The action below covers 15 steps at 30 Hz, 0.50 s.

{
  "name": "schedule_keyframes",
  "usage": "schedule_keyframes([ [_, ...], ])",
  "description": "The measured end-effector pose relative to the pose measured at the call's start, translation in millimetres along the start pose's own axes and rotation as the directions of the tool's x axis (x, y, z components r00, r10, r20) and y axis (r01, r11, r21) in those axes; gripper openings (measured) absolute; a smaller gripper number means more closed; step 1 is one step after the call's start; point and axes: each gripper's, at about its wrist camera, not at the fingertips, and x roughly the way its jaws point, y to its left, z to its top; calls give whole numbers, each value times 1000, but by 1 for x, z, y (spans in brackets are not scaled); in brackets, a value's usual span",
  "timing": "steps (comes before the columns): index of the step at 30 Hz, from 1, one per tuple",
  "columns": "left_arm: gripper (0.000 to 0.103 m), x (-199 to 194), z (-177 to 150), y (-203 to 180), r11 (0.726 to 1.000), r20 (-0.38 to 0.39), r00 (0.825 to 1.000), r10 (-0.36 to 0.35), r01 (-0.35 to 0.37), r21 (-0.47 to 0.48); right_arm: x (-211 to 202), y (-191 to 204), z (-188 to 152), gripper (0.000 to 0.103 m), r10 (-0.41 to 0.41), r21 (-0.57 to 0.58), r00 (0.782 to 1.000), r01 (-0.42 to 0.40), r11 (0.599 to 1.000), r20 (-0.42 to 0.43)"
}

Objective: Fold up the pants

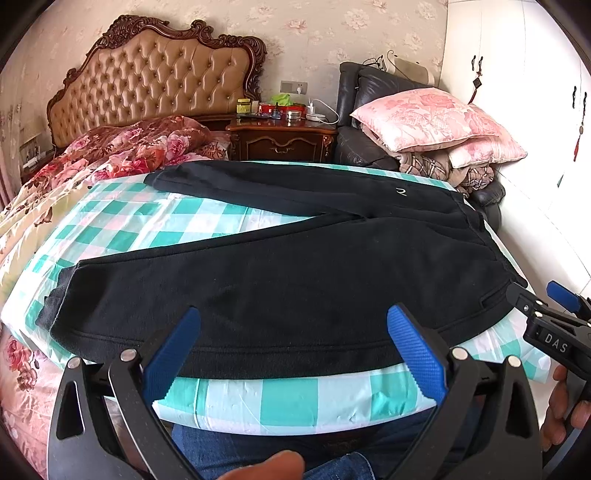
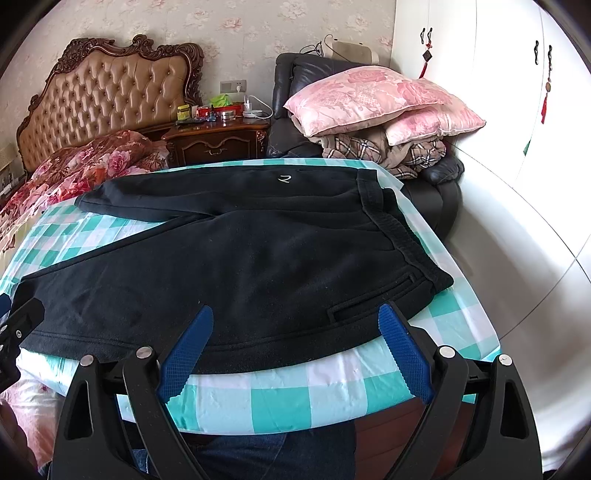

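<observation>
Currently black pants (image 1: 295,266) lay flat on the checked worktop (image 1: 280,398), waistband at its right edge. Left tongs (image 1: 293,354) and right tongs (image 2: 295,350) both gaped wide at the near edge, holding nothing.

Bedroom with pale floral wallpaper (image 1: 332,26), daylit.
A tufted tan leather headboard in carved dark wood (image 1: 147,77) stands beside a dark wooden nightstand (image 1: 282,142), black leather armchair (image 1: 354,147) and white wardrobe doors (image 2: 498,92).

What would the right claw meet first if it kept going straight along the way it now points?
Most likely the black pants lying flat on the checked cloth. The right claw, open and empty, aims down at the near leg's hem edge; depth is unclear, so contact cannot be confirmed.
</observation>
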Motion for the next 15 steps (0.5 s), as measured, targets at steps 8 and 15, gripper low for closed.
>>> schedule_keyframes([
  [8,101,0,-2,0,1000,1,1000,-1,1,-1,-1,3,-3,88,-2,-3,1000,2,1000,3],
  [15,101,1,-6,2,1000,1,1000,-2,2,-4,-1,3,-3,88,-2,-2,1000,2,1000,2],
])
